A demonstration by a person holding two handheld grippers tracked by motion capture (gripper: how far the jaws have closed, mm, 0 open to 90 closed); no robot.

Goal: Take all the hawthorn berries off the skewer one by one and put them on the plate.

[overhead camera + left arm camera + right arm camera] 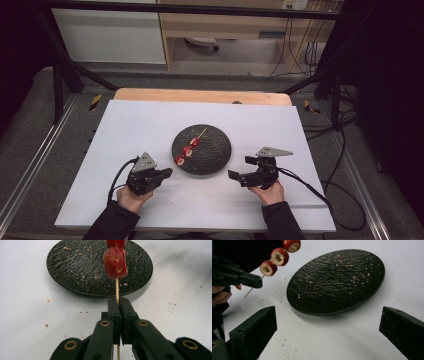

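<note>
I am pinching the thin wooden skewer [117, 291] of red fruit slices [115, 263] in my left gripper [119, 305], over the round black textured plate [75, 270]; it could be pivoting loose. My right gripper [327, 325] is gaping empty nearby.

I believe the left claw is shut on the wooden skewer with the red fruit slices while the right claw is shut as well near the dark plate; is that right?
Not quite: the right claw is open, its jaws standing wide apart in the right gripper view, with nothing between them. The rest holds: the left claw is shut on the wooden skewer carrying the red fruit slices, and the right claw sits near the dark plate.
</note>
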